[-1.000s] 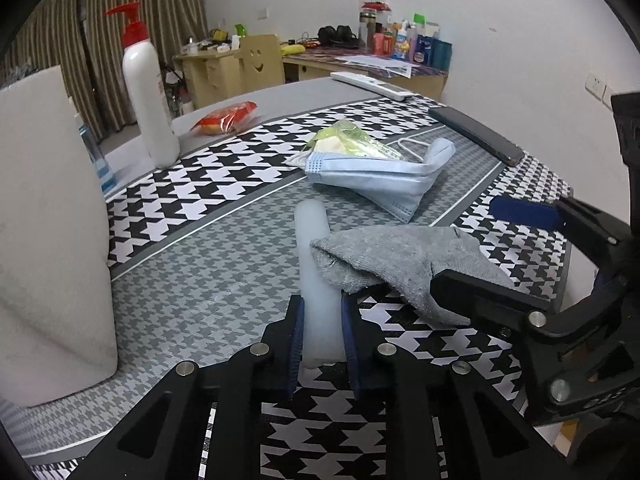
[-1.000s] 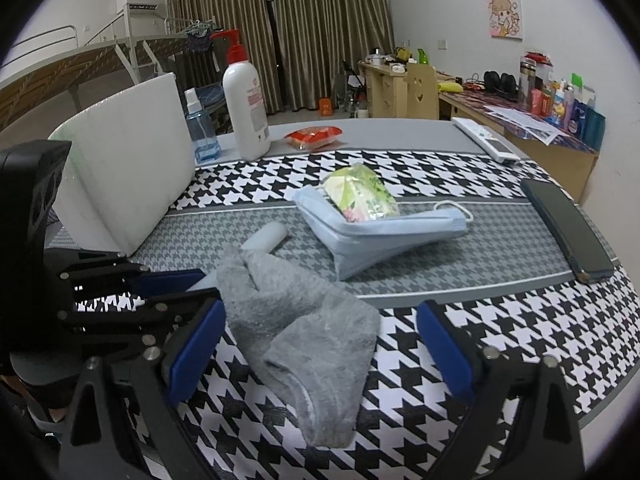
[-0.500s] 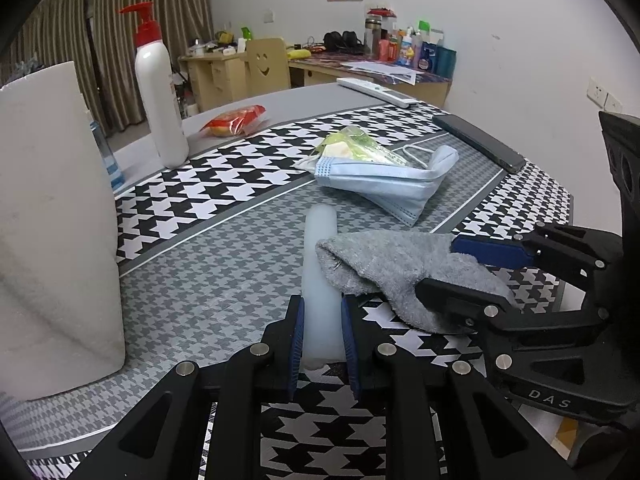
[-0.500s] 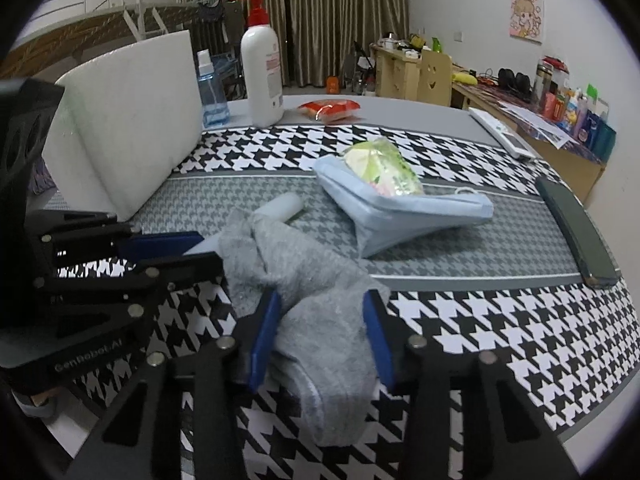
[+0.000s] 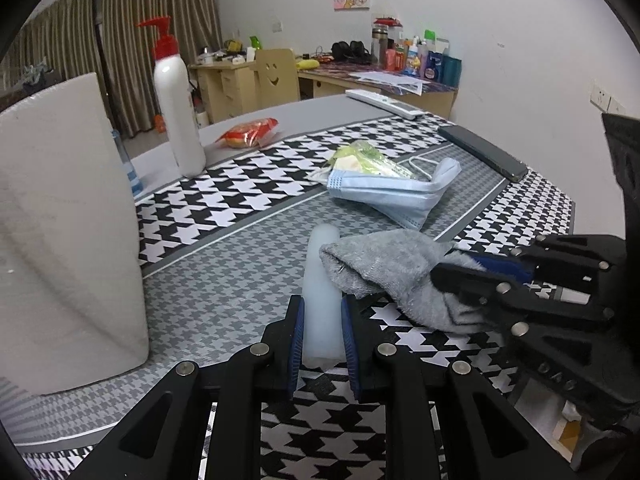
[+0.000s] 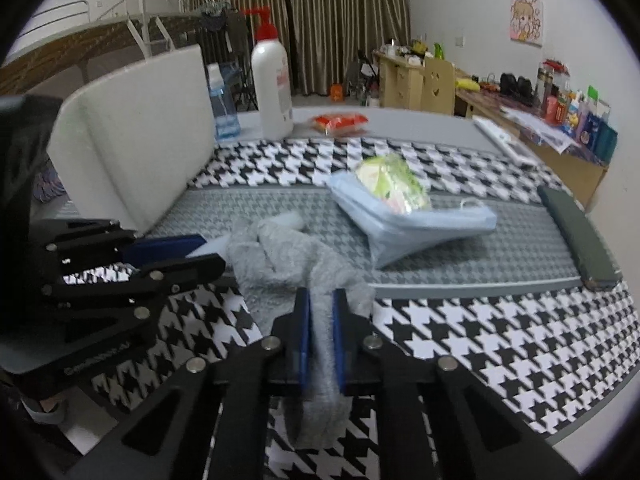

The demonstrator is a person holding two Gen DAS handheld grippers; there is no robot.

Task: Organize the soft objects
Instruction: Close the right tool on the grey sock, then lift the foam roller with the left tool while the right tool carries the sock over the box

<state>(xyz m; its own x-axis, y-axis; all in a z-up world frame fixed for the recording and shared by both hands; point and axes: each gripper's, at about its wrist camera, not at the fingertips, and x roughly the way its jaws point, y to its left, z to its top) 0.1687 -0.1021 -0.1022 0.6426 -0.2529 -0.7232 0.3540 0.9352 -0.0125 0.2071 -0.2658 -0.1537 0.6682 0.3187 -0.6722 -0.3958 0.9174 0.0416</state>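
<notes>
Right wrist only: blue bottle.

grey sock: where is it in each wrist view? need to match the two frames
Left wrist: grey sock right of centre, beside the white cylinder, its far end in the right gripper.
Right wrist: grey sock lower centre, pinched between the blue pads.
Shared landmark: blue face mask, just beyond the sock.

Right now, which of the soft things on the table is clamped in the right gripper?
The grey sock: the right gripper has just closed on it. The blue face mask lies loose farther back, untouched, with a green packet on it.
</notes>
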